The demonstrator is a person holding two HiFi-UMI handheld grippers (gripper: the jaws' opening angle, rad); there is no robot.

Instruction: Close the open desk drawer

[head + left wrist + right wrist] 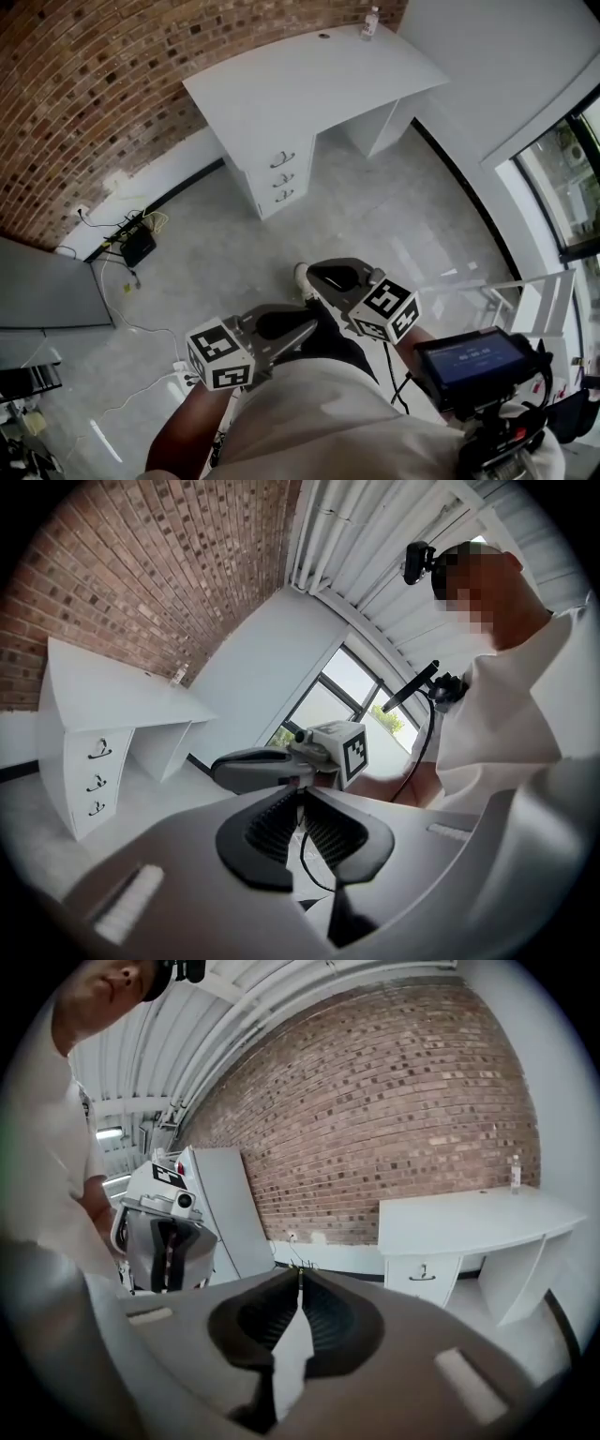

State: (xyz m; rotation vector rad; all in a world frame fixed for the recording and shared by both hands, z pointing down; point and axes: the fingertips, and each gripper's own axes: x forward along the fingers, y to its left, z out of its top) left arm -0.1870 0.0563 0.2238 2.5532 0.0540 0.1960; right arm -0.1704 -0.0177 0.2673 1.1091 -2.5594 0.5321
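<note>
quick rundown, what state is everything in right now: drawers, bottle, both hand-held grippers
left hand-held gripper: shut, empty
right hand-held gripper: shut, empty
desk drawers: all three look flush, none visibly pulled out
bottle: upright on the desk

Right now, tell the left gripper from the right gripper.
In the head view the left gripper sits lower, nearer the person; the right gripper lies farther toward the desk. The left gripper's camera faces windows, the right gripper's the brick wall. Both are shut and empty.

No lettering is legible; the lines on the small screen [476, 356] are too blurred.
</note>
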